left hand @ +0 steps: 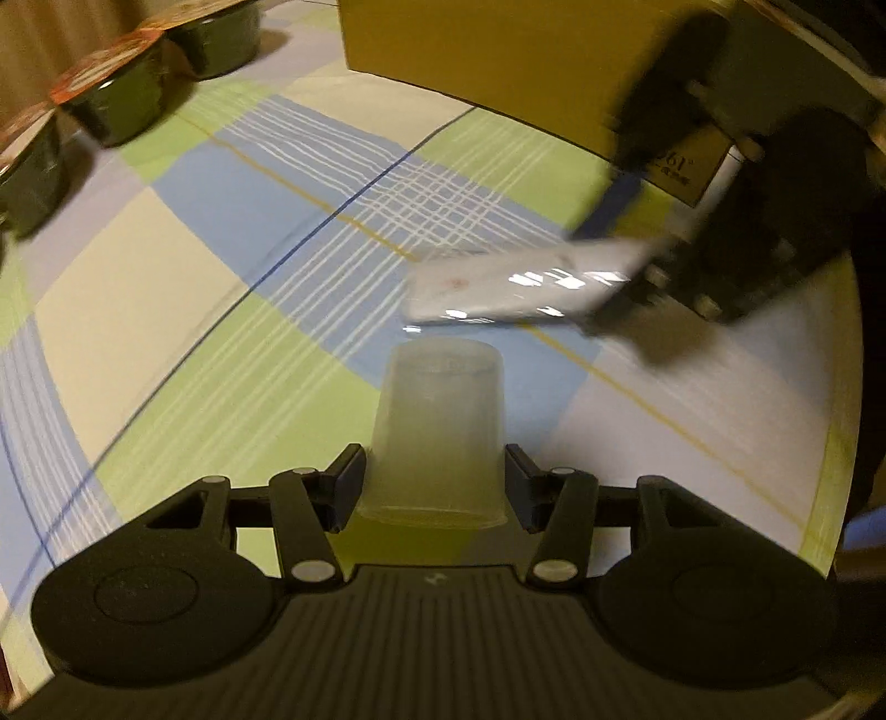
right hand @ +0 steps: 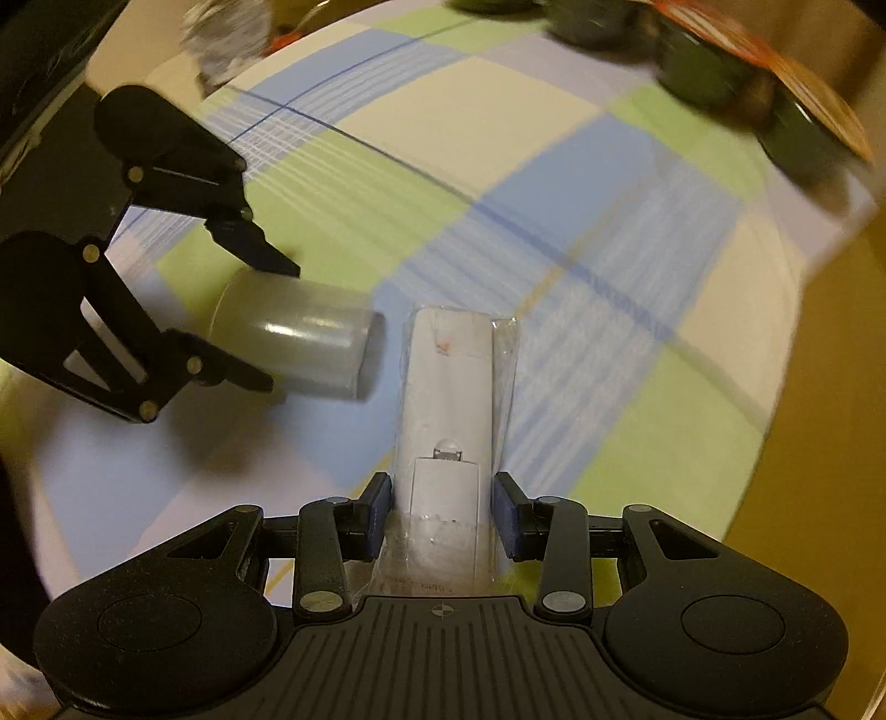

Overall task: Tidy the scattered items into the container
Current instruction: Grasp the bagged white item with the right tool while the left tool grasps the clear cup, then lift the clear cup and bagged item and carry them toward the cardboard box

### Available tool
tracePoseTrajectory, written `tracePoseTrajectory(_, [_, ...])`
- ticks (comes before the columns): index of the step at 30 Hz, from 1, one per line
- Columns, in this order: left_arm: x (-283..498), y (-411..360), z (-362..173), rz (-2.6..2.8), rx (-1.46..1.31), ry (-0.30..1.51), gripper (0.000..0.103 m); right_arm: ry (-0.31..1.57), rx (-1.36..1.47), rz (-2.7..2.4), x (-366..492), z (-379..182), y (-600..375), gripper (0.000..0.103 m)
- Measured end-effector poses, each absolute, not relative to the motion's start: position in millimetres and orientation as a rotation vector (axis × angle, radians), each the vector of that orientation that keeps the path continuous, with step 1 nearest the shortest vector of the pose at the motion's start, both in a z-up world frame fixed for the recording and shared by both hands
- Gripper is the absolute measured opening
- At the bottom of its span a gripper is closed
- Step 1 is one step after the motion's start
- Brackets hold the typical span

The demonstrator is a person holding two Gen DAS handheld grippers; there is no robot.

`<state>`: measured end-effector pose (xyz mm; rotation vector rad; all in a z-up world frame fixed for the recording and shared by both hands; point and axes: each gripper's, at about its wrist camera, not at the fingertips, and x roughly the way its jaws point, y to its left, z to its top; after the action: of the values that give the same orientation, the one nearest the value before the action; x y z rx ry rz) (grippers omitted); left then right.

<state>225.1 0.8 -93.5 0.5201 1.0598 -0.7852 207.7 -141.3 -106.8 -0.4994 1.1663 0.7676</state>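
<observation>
Left gripper (left hand: 434, 482): pinches a translucent cup (left hand: 437, 432) at its rim end, base pointing forward, low centre of the left view.
Right gripper (right hand: 443, 507): clamped on a white remote (right hand: 448, 410) in a clear wrapper, held at the near end, low centre of the right view.
Both loads: off the checked cloth (left hand: 221, 266) as far as I can judge; cup and remote tips are near each other, not touching.
Container: probably the cardboard box (left hand: 487, 50), top centre of the left view; its opening is out of frame.
Still out: dark bowls (left hand: 127, 99) with orange lids, upper left of the left view.
Step in hand: carrying both items to the box.
Doing it well: keep the arms apart so the loads don't knock; lift above the box wall before releasing; the cup is thin, so squeeze lightly; the wrapper may slip, so keep the remote level.
</observation>
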Motion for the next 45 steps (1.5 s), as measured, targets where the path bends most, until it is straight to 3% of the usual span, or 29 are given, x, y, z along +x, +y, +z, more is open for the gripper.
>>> tracePoseTrajectory(6, [201.5, -11.7, -91.6, -0.705, 0.49, 1.039, 0.049, 1.115, -0.412, 0.693, 174.9, -104.9, -162.2, 0.042])
tracePoseTrajectory(13, [185.3, -14.9, -88.7, -0.609, 0.375, 0.975, 0.072, 1.045, -0.435, 0.667, 158.6, -109.0, -167.3, 0.042])
tracePoseTrajectory(19, [175.7, -19.6, -95.8, -0.575, 0.362, 0.932, 0.072, 1.001, -0.483, 0.678, 155.1, -118.6, -166.5, 0.043])
tracePoseTrajectory(21, [174.5, -19.2, -97.0, -0.581, 0.373, 0.921, 0.072, 0.982, -0.523, 0.694, 153.0, -121.1, -164.8, 0.051])
tracePoseTrajectory(22, [174.6, -18.5, -98.2, -0.577, 0.376, 0.92, 0.072, 0.974, -0.533, 0.693, 151.3, -121.8, -164.5, 0.072])
tracePoseTrajectory(23, [175.5, -17.3, -99.8, -0.573, 0.376, 0.923, 0.072, 0.966, -0.528, 0.699, 151.4, -122.4, -164.8, 0.079])
tracePoseTrajectory(36, [178.3, -6.7, -108.2, -0.564, 0.351, 0.96, 0.069, 1.025, -0.435, 0.726, 161.4, -132.6, -169.4, 0.078])
tracePoseTrajectory(38, [179.4, -6.5, -108.1, -0.566, 0.345, 0.963, 0.069, 1.025, -0.422, 0.73, 161.8, -131.9, -171.3, 0.07])
tracePoseTrajectory(42, [181.3, -5.6, -107.8, -0.574, 0.324, 0.974, 0.062, 1.02, -0.425, 0.735, 159.8, -131.4, -171.4, 0.067])
tracePoseTrajectory(44, [181.2, -5.8, -106.4, -0.576, 0.32, 0.975, 0.05, 1.013, -0.429, 0.74, 157.6, -129.7, -170.1, 0.049])
tracePoseTrajectory(45, [180.8, -5.8, -105.9, -0.577, 0.32, 0.976, 0.049, 1.014, -0.428, 0.744, 156.7, -128.5, -169.1, 0.042])
